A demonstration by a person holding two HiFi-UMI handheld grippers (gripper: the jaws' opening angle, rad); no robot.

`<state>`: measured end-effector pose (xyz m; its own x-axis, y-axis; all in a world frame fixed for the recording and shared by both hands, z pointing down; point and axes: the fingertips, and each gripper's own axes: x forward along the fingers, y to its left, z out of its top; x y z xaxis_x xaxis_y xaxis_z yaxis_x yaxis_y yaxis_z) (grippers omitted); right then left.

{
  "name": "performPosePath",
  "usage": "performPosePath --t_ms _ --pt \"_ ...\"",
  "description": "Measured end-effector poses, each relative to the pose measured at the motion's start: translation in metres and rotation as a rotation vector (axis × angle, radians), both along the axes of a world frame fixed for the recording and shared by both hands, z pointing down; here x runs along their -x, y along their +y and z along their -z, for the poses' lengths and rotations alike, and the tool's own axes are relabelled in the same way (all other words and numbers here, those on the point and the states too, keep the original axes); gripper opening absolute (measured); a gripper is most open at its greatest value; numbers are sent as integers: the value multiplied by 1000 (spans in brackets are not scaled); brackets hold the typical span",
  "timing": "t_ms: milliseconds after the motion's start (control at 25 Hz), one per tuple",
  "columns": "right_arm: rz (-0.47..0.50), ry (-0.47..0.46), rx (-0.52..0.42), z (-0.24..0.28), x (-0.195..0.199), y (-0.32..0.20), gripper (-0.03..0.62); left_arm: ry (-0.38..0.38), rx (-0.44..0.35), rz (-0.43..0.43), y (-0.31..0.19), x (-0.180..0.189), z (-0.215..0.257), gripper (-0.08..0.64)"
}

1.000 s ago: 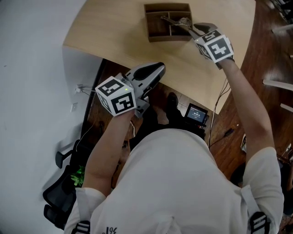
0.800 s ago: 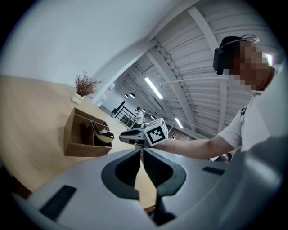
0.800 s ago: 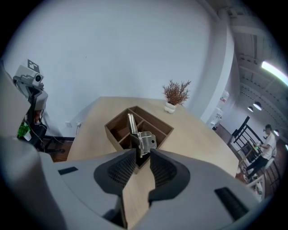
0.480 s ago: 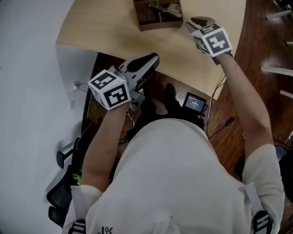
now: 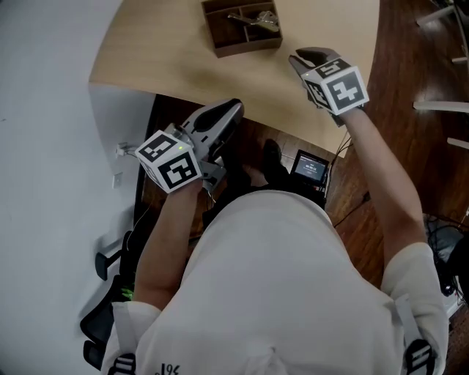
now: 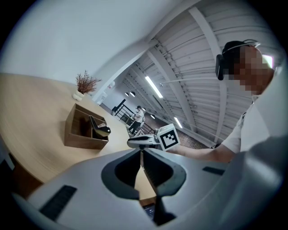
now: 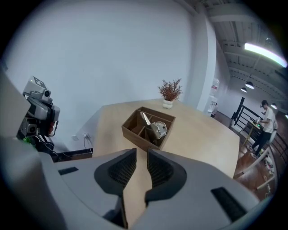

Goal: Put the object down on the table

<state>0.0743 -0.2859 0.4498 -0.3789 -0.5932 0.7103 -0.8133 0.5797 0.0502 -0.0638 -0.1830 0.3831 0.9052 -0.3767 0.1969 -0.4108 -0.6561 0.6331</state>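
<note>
A brown wooden box [image 5: 242, 29] with compartments stands on the light wooden table [image 5: 168, 58]. A metal object [image 5: 256, 17] lies inside the box, also seen in the right gripper view [image 7: 157, 129] and the left gripper view [image 6: 100, 128]. My right gripper [image 5: 308, 58] hovers over the table near the box, its jaws a narrow gap apart with nothing between them [image 7: 141, 164]. My left gripper [image 5: 220, 117] hangs below the table's near edge, shut and empty [image 6: 141, 155].
A small potted plant [image 7: 170, 92] stands at the table's far end. Under the table a little screen device [image 5: 311, 167] sits on the floor. An office chair [image 5: 102, 322] is at the lower left. A person [image 7: 265, 119] stands far off.
My right gripper has drawn back from the box toward the table's near edge, leaving the metal object inside it. The left gripper has barely shifted.
</note>
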Motion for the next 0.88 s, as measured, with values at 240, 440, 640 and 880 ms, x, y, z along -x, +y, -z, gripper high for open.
performPosePath --t_ms 240,440,640,880 --pt "-48 -89 -48 25 6 22 2 1 -18 20 9 4 13 0" --pt "-48 -139 -74 45 15 44 2 20 -44 15 18 4 26 0" --pt "-64 -175 -105 60 19 62 2 37 -73 21 26 6 38 0" --pt "-112 -248 -105 72 17 85 2 51 -83 14 37 7 46 0"
